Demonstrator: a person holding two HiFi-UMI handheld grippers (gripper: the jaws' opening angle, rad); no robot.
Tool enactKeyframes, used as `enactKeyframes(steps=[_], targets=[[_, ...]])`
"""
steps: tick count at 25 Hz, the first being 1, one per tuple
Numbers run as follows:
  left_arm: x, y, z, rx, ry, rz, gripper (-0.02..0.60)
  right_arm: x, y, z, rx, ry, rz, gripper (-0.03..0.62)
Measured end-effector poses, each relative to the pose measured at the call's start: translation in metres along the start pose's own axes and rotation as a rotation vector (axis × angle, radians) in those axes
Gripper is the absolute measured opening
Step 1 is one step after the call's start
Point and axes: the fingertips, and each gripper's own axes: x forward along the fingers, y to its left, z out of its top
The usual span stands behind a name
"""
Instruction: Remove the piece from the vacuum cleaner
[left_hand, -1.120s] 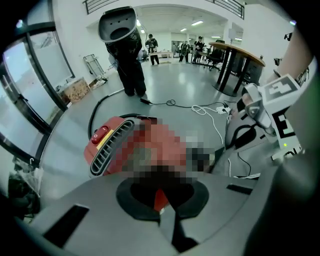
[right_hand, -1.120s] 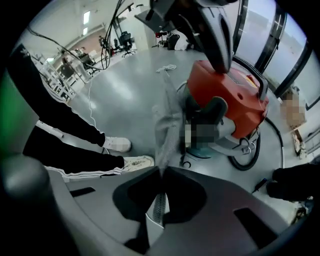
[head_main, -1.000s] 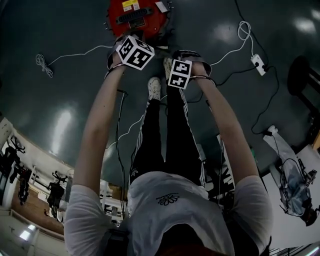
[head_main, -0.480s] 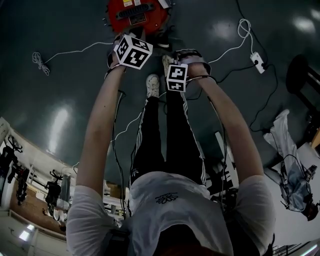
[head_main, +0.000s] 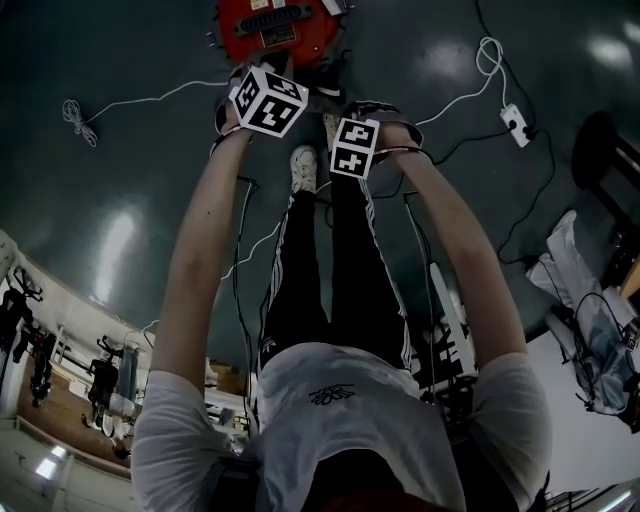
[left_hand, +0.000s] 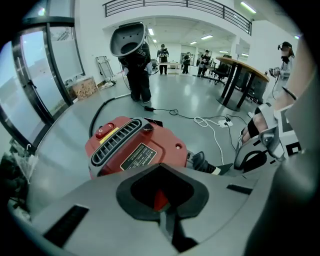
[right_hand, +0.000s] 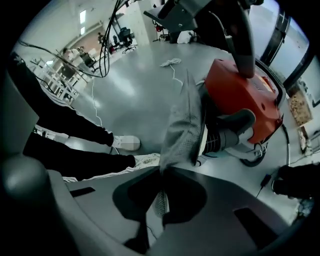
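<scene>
The red vacuum cleaner (head_main: 272, 28) stands on the dark floor at the top of the head view. My left gripper (head_main: 268, 100) hovers just in front of it; in the left gripper view its jaws (left_hand: 160, 167) are shut, with the vacuum's grille and label plate (left_hand: 135, 150) right beyond them. My right gripper (head_main: 355, 147) is lower and to the right. In the right gripper view it (right_hand: 162, 170) is shut on a grey mesh fabric piece (right_hand: 185, 122) that stretches up to the vacuum's side (right_hand: 240, 95), beside a grey ribbed hose fitting (right_hand: 227, 135).
A white cable runs to a power strip (head_main: 517, 125) at the right, and another white cable (head_main: 80, 115) is coiled at the left. The person's legs and white shoes (head_main: 307, 170) stand under the grippers. A bag (head_main: 600, 360) lies far right. People stand in the background (left_hand: 135, 65).
Both grippers have edged slightly up toward the vacuum, and the right marker cube has turned a little. The grip on the grey piece looks unchanged.
</scene>
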Motion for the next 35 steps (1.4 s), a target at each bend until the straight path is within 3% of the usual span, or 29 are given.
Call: enactKeyframes(steps=[2, 5, 6, 7, 9, 10, 11, 15, 24, 31, 35], targets=[[0.000, -0.001, 0.001, 0.008, 0.003, 0.009, 0.005, 0.001, 0.002, 0.001, 0.064, -0.016, 0.040, 0.026], [0.002, -0.003, 0.000, -0.004, 0.008, 0.009, 0.006, 0.000, 0.004, 0.001, 0.273, -0.095, 0.154, 0.027], [0.002, -0.002, 0.000, -0.010, 0.007, 0.009, 0.006, 0.000, 0.003, 0.000, 0.251, -0.093, 0.145, 0.026], [0.001, -0.001, 0.000, -0.014, 0.006, 0.011, 0.006, 0.000, 0.002, -0.002, 0.138, -0.053, 0.094, 0.026], [-0.003, 0.001, 0.000, -0.022, 0.003, 0.020, 0.006, 0.006, -0.003, -0.013, -0.203, 0.107, -0.044, 0.026], [-0.005, 0.001, 0.001, -0.029, 0.002, 0.024, 0.006, 0.009, -0.007, -0.020, -0.305, 0.177, -0.076, 0.027], [-0.005, 0.001, 0.001, -0.036, -0.002, 0.026, 0.006, 0.011, -0.012, -0.028, -0.328, 0.213, -0.077, 0.026], [-0.007, 0.001, 0.000, -0.045, -0.025, 0.037, 0.006, 0.005, -0.025, -0.038, -0.251, 0.139, -0.028, 0.026], [-0.001, 0.000, -0.001, -0.048, -0.008, 0.043, 0.005, 0.006, 0.017, -0.004, -0.123, 0.001, 0.028, 0.026], [-0.003, 0.000, 0.000, -0.045, -0.011, 0.033, 0.005, 0.001, 0.023, 0.003, -0.079, -0.066, 0.017, 0.027], [-0.003, 0.000, 0.000, -0.037, -0.010, 0.021, 0.006, 0.005, 0.086, 0.009, -0.151, -0.087, 0.199, 0.026]])
